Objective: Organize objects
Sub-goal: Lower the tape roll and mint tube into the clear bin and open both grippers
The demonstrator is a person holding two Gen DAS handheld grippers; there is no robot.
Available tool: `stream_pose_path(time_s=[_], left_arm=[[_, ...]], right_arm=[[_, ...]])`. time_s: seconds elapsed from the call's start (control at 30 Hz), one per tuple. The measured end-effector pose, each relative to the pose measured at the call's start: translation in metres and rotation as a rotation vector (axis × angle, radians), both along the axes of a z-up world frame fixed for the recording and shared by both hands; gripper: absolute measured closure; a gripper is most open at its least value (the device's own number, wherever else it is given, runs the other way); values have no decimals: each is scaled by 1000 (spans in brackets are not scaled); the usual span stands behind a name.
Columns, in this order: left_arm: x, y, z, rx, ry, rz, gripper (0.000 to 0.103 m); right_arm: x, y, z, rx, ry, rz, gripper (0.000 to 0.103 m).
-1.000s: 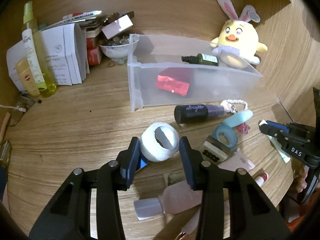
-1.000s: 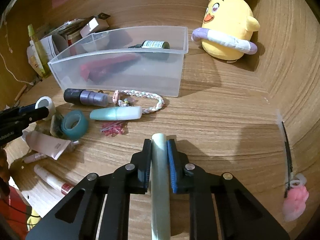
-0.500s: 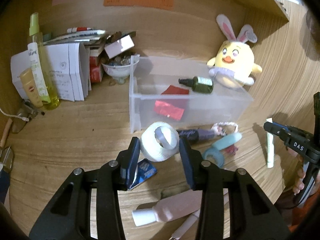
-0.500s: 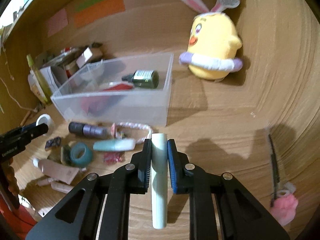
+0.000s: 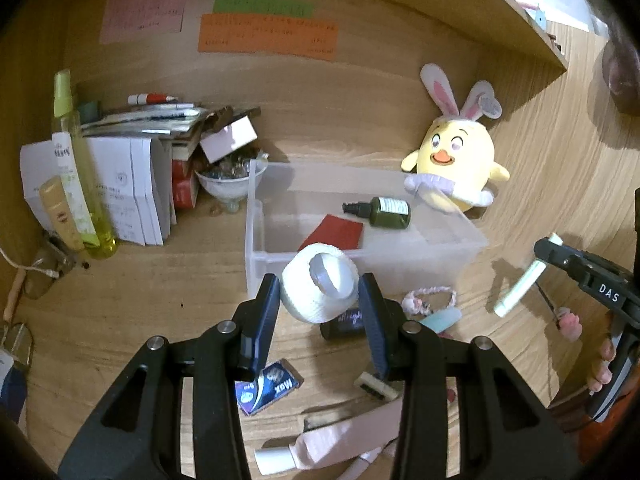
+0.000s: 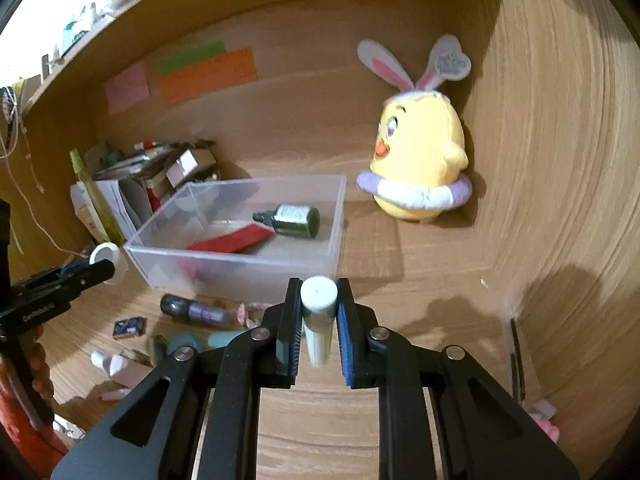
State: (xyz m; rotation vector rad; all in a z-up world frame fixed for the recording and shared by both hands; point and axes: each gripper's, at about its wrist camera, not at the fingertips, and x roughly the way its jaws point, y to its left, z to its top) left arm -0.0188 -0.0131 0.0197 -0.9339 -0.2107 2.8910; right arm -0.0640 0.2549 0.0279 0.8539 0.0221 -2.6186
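Note:
My left gripper point(image 5: 319, 300) is shut on a white bandage roll point(image 5: 320, 288) and holds it in the air in front of the clear plastic bin point(image 5: 256, 248). The bin holds a dark green bottle point(image 5: 380, 211) and a red packet point(image 5: 336, 232). My right gripper point(image 6: 318, 304) is shut on a pale green tube point(image 6: 318, 316), held raised in front of the bin point(image 6: 240, 268). The right gripper and tube also show in the left wrist view point(image 5: 520, 288). The left gripper with the roll shows in the right wrist view point(image 6: 106, 264).
A yellow chick plush point(image 5: 456, 168) sits right of the bin. Loose items lie on the wooden desk: a dark purple tube point(image 6: 196, 310), a braided band point(image 5: 432, 296), a blue packet point(image 5: 268, 388), a pink tube point(image 5: 340, 436). Papers, a bowl and a spray bottle point(image 5: 76, 184) stand at the back left.
Both grippers have risen from the desk with their objects and moved toward the bin. The green tube has tilted from lying flat to nearly upright.

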Motion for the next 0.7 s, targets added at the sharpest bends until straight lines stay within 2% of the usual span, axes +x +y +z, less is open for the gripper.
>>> stream_pose_path(time_s=[0.43,0.7], left_arm=[[-28,-11,20,21,31,15,63],[-51,-12,22,19,20,22,63]], right_arm=[[-19,-19,47,-64,133,45,89],[-43,-35,55,-36,167,50,89]])
